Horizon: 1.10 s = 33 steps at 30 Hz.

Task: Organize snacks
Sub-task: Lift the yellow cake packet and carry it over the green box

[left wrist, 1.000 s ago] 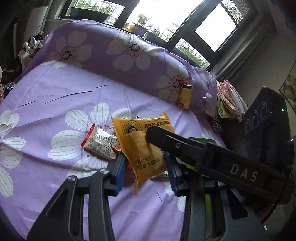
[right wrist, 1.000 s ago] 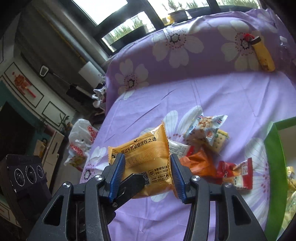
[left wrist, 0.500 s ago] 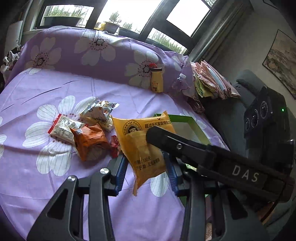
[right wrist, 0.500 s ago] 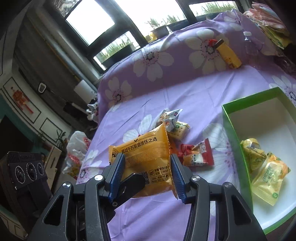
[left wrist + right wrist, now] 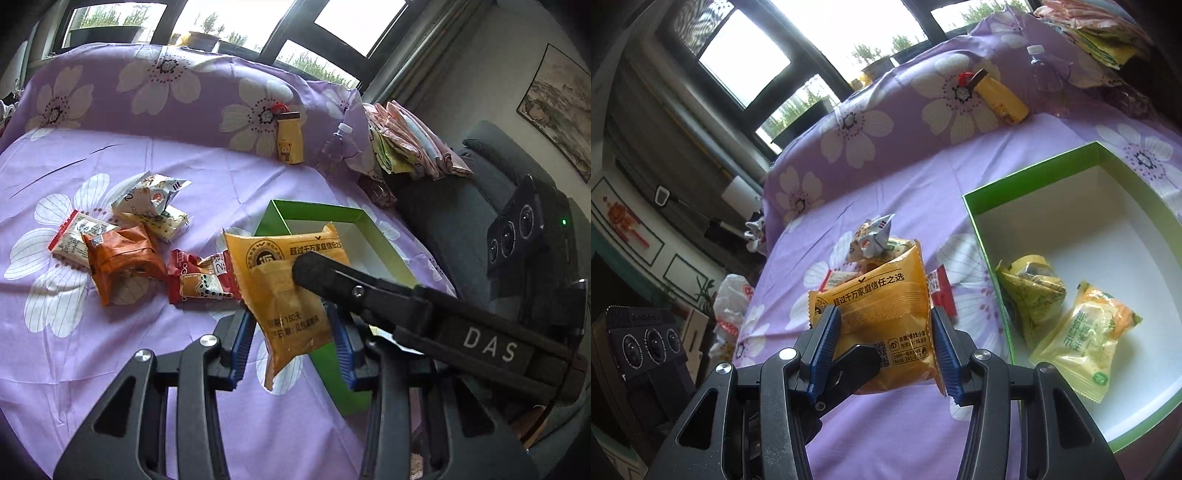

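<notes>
A: Start with the biggest things. What's there, and how many?

B: One purple flowered sheet (image 5: 207,192) covers the whole surface. On it sits one green box (image 5: 971,221) with a white floor, and inside are two yellow-green snack packets (image 5: 1032,295) lying just beside each other.

A: And loose on the sheet?

B: Five by my count in the left wrist view, in a cluster left of the box: an orange packet (image 5: 118,258), a red packet (image 5: 201,282), a white-and-red one (image 5: 72,240), a pale cracker pack (image 5: 159,223) and a crumpled silver wrapper (image 5: 147,192). At the back stand one yellow bottle (image 5: 290,138) and one clear bottle (image 5: 334,147).

A: The grippers?

B: Both grip the same orange-yellow pouch (image 5: 882,321), raised above the sheet by the box's near-left corner. The right gripper (image 5: 884,345) presses its side edges with partly closed jaws; the left gripper (image 5: 291,343) has its lower part between narrow jaws.

A: Changed from a second ago?

B: The box has come well into both views, its contents now visible, and the pile has slid leftward. The grip is unchanged.
</notes>
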Each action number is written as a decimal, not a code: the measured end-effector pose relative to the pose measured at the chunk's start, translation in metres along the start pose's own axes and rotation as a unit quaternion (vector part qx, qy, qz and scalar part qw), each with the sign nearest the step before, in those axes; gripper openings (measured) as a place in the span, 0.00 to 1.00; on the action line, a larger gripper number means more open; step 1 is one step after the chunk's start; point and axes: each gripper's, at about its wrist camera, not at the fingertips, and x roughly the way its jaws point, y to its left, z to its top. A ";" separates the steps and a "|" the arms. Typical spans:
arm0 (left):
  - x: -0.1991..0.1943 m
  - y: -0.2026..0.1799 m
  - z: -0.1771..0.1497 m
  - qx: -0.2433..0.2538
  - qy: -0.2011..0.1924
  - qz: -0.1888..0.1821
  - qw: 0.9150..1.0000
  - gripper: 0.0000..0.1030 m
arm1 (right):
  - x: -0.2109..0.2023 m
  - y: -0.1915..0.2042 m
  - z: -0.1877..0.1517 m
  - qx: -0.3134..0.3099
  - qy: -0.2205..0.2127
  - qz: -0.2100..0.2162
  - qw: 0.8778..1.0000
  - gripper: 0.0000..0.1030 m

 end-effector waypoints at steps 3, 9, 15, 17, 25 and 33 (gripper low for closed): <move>0.006 -0.010 0.001 0.006 0.001 -0.012 1.000 0.38 | -0.008 -0.008 0.001 0.004 -0.008 -0.009 1.000 0.50; 0.017 -0.030 0.003 0.023 0.002 -0.029 0.999 0.38 | -0.028 -0.025 0.004 0.016 -0.031 -0.021 0.999 0.50; 0.031 -0.044 0.005 0.029 0.010 -0.046 0.998 0.38 | -0.040 -0.039 0.008 0.027 -0.044 -0.036 0.998 0.50; 0.035 -0.048 0.005 0.031 0.013 -0.049 0.998 0.38 | -0.042 -0.044 0.009 0.031 -0.047 -0.040 0.998 0.50; 0.049 -0.055 0.005 0.035 0.026 -0.060 0.997 0.38 | -0.045 -0.058 0.010 0.046 -0.050 -0.052 0.996 0.50; 0.058 -0.058 0.003 0.028 0.039 -0.069 0.996 0.38 | -0.046 -0.066 0.011 0.049 -0.043 -0.063 0.996 0.51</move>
